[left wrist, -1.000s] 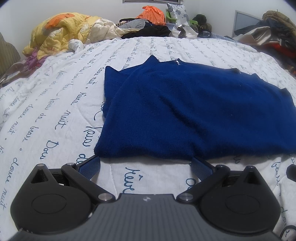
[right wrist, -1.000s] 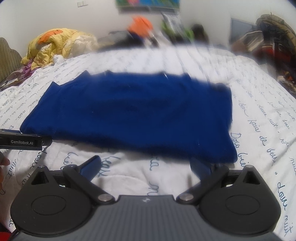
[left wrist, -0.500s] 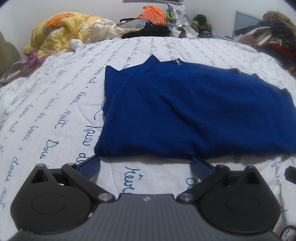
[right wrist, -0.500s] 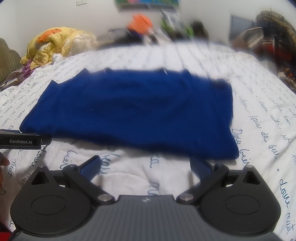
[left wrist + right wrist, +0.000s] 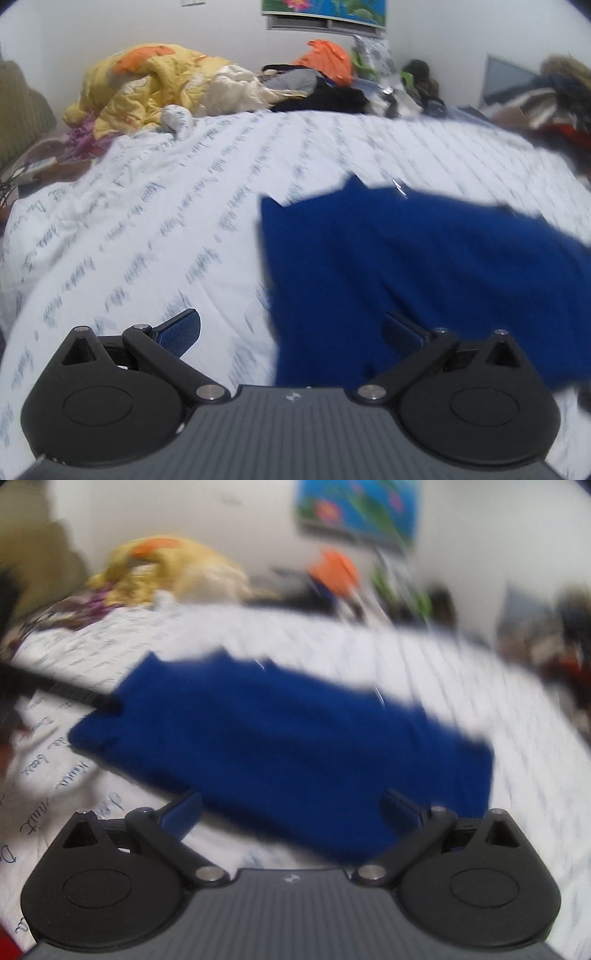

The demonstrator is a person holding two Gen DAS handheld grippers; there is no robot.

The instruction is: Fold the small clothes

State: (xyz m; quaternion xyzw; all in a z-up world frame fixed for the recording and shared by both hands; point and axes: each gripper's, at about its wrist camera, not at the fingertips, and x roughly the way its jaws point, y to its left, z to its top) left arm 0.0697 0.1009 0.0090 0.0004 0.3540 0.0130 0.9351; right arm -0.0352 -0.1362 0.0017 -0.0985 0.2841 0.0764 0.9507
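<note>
A dark blue knit sweater (image 5: 424, 266) lies flat on the white bed cover with blue script (image 5: 166, 221). My left gripper (image 5: 291, 332) is open at the sweater's near-left corner: its right finger is over the knit, its left finger over bare cover. The right wrist view is blurred. There the sweater (image 5: 295, 746) fills the middle, and my right gripper (image 5: 291, 812) is open over its near edge, towards the right end. The left gripper (image 5: 59, 692) shows as a black bar at the sweater's left corner.
A yellow quilt (image 5: 147, 88) and a heap of clothes with an orange item (image 5: 328, 59) lie at the head of the bed. More clothes are piled at the far right (image 5: 554, 99). Bare cover stretches left of the sweater.
Both grippers have moved forward onto the sweater's near edge. The left one shifted left to the near-left corner. Both views tilted up and blurred; the jaws stay open.
</note>
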